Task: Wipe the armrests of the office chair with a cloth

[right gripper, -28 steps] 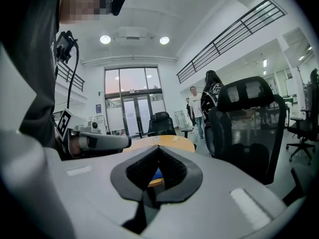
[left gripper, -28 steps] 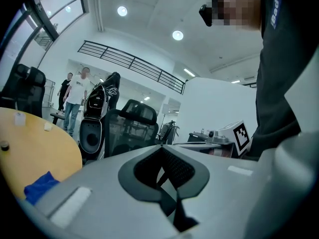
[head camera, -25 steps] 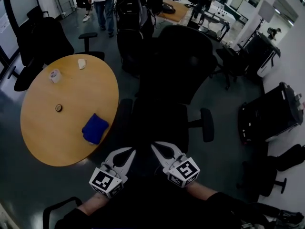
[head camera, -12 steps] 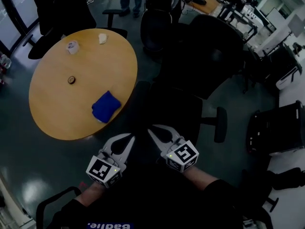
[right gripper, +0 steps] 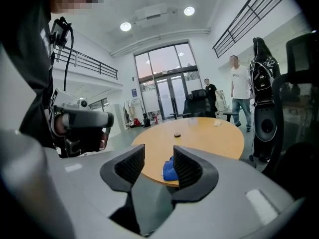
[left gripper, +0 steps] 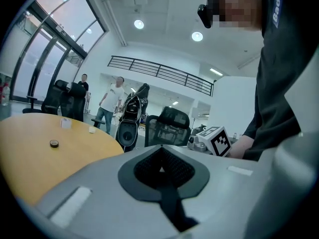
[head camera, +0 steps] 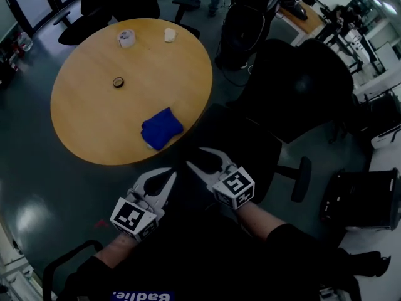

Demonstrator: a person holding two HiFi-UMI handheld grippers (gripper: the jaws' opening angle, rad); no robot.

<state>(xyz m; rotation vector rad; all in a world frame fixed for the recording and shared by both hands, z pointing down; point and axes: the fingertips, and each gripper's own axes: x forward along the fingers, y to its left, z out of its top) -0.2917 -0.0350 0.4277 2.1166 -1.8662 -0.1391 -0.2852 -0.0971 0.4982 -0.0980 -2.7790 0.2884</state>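
- Wood-topped round table (head camera: 88, 111) fills the upper left of the head view, standing on a dark glossy floor.
- White roll (head camera: 127, 37) sits near the table's far edge. A small dark disc (head camera: 118, 81) lies closer in, apart from it.
- Pale wad (head camera: 170, 35) lies to the right of the roll, also by the far edge.
- Blue cloth (head camera: 161, 128) lies bunched on the table, close to the edge nearest the chair. Neither gripper touches it. The right gripper view shows it (right gripper: 169, 169) beyond the jaws, on the tabletop.
- Left gripper (head camera: 170, 175) is held low, off the table's near edge. Its jaws are pressed together with nothing between them, as its own view confirms (left gripper: 160, 167).
- Right gripper (head camera: 195, 157) is just beside the left one and points towards the cloth. Its jaws (right gripper: 158, 161) stand partly spread, having just been opening, and nothing sits between the pads.
- Black chair (head camera: 250, 140) stands just right of the table, its seat ahead of the grippers.
- One armrest (head camera: 303, 179) shows on the chair's right side, well apart from both grippers and the cloth.
- Black case (head camera: 360, 199) stands on the floor at the far right.
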